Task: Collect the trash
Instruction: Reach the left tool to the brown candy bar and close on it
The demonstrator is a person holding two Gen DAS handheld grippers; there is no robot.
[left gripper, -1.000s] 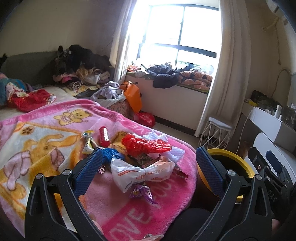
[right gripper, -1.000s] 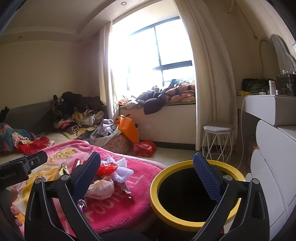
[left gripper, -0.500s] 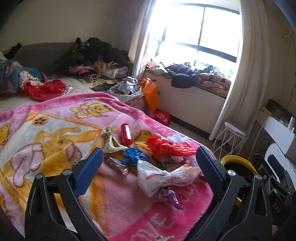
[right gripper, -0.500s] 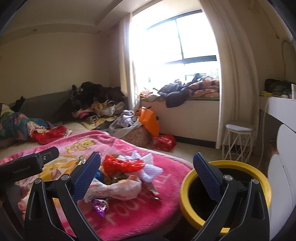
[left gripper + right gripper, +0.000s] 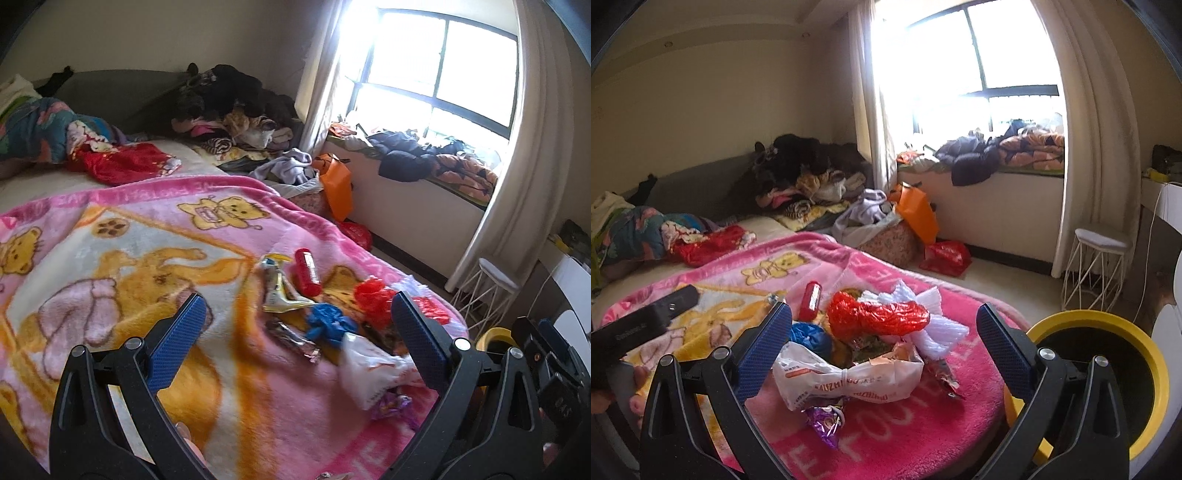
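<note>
Trash lies in a heap on the pink bear blanket (image 5: 110, 258): a white printed plastic bag (image 5: 849, 376), a red crumpled bag (image 5: 875, 319), a blue wad (image 5: 328, 321), a red tube (image 5: 307, 271), a brown wrapper (image 5: 293, 339), a yellow-white wrapper (image 5: 277, 288), a purple foil wrapper (image 5: 827, 421) and white shredded plastic (image 5: 934, 325). A black bin with a yellow rim (image 5: 1108, 373) stands right of the bed. My left gripper (image 5: 295, 332) is open and empty, above the blanket before the heap. My right gripper (image 5: 882, 341) is open and empty, facing the white bag.
Clothes pile on the sofa (image 5: 801, 173) and windowsill (image 5: 997, 155). An orange bag (image 5: 918, 214) and a red bag (image 5: 945, 256) lie on the floor by the window. A white wire stool (image 5: 1097, 266) stands near the curtain. White furniture (image 5: 572, 273) is at the right.
Both grippers have swung left, away from the bin and toward the bed. The trash heap now sits between the right gripper's fingers. Both stay open.
</note>
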